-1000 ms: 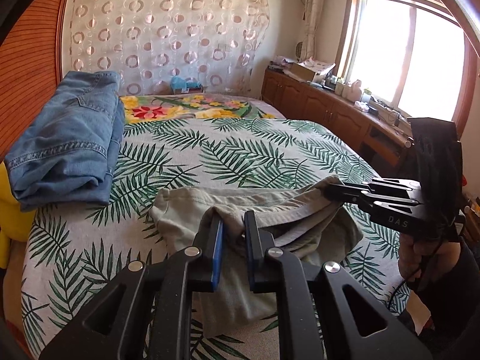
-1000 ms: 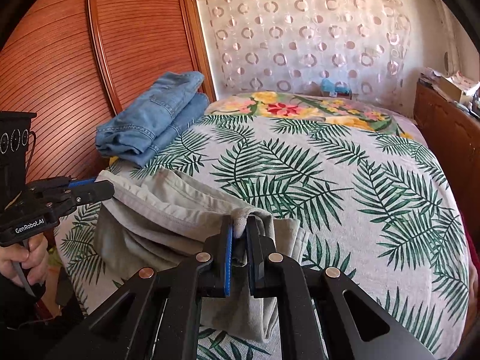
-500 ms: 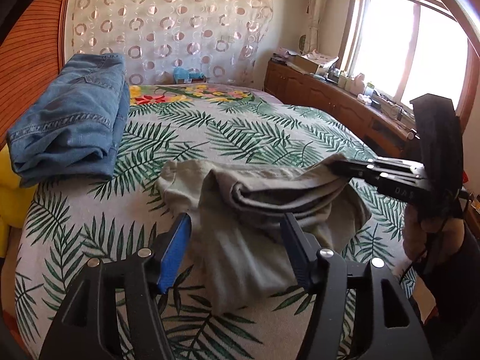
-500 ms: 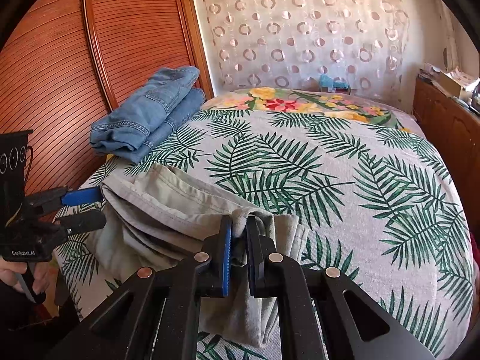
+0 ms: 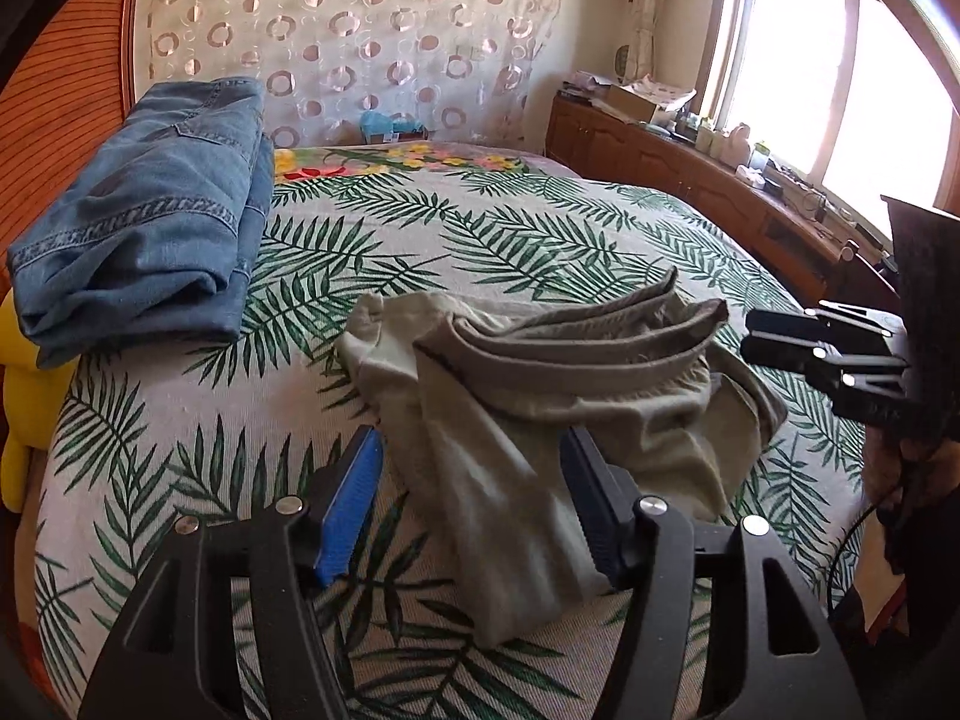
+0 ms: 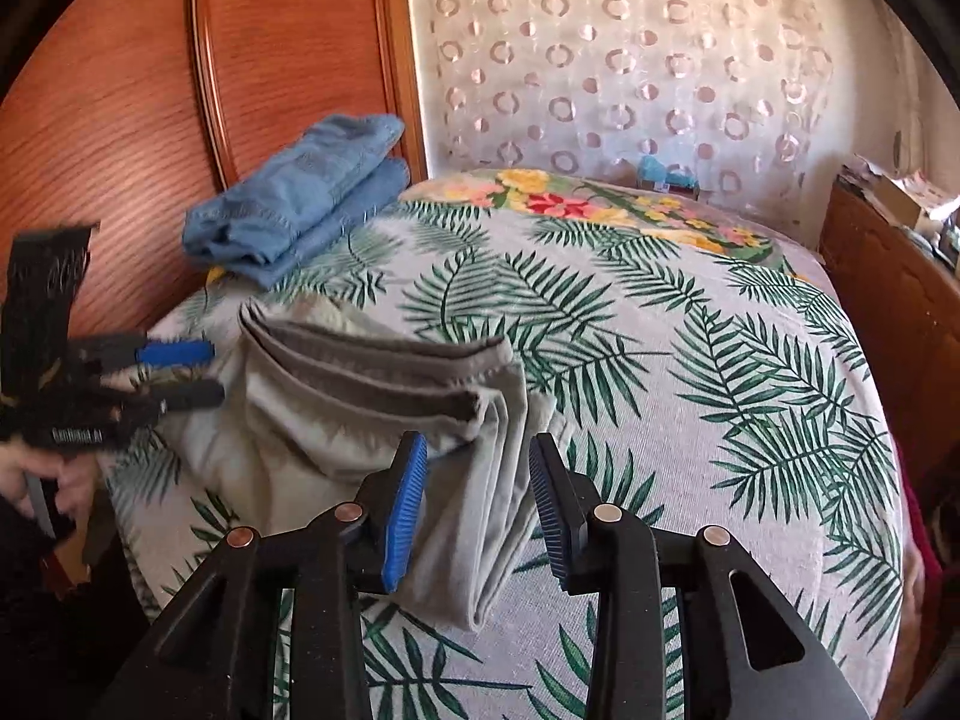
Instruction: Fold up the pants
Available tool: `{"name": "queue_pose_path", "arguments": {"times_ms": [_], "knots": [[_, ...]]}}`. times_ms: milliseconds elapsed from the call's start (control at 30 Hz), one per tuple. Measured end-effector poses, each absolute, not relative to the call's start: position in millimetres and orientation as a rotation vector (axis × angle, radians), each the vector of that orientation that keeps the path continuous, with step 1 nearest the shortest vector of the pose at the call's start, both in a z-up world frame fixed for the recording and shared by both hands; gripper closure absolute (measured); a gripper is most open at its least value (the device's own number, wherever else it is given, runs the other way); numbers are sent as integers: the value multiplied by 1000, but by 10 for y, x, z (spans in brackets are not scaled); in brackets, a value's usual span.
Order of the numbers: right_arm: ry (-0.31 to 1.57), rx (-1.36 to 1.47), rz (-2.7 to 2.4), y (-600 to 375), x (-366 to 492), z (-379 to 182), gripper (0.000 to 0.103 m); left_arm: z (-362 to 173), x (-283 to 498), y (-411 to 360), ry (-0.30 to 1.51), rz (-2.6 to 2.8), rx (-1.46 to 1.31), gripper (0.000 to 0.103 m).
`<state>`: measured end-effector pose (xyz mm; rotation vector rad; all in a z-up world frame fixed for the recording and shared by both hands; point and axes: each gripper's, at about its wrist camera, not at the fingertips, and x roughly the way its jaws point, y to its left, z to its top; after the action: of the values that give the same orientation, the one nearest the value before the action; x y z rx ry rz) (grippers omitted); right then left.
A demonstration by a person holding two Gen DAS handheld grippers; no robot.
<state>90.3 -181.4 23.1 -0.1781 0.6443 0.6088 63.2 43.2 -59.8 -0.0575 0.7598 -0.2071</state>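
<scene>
Grey pants [image 5: 540, 396] down on the bed [image 5: 540, 228], close to its near edge, gathered into a thick, loose bundle. Several band edges stacked along the top, one flap trailing toward the near edge. Well apart from the folded blue jeans [image 5: 144, 222] at the far left by the wooden headboard.

Left hand-held gripper [image 5: 469, 437] released: jaws just opened wide, cloth lying in the gap, neither pad touching it. Right hand-held gripper [image 6: 478, 441] let go as well: jaws just parting, narrower, the bundle's end fold between them but no pad pressing on it.

Likely trouble from here:

- Unfolding by itself. Looks puffy and uneven rather than flat, so with nothing pinning the layers, probably prone to slumping or springing open.
- Snagging on the way out. With cloth between both sets of jaws, and the right gap narrow, pulling back low or at an angle risks a ribbed pad catching a layer and dragging the stack apart.
- Sliding off. So near the bed's edge, with a flap already pointing that way, any tug toward the person could tip the bundle over the side.
- Finishing crooked. Band edges fanned rather than lined up; pressing down without squaring them first would likely set creases and leave a lopsided fold.

Safer, by this reading: lifting straight up and clear before any sideways move.
</scene>
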Motion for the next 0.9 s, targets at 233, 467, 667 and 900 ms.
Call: {"name": "queue_pose_path", "arguments": {"times_ms": [233,467,667,900], "knots": [[673,-249,622,-1605,1092,272,66,-676,762,510,784,-176,-54,40],[698,-272,692,-1441,1304,307,83,-728,775,542,792,-173,-62,40],[730,-220,715,-1462,1538,302,97,-735,761,547,787,-176,-67,40],[684,-177,586,-1463,1695,306,99,-740,762,566,791,-181,-91,40]]}}
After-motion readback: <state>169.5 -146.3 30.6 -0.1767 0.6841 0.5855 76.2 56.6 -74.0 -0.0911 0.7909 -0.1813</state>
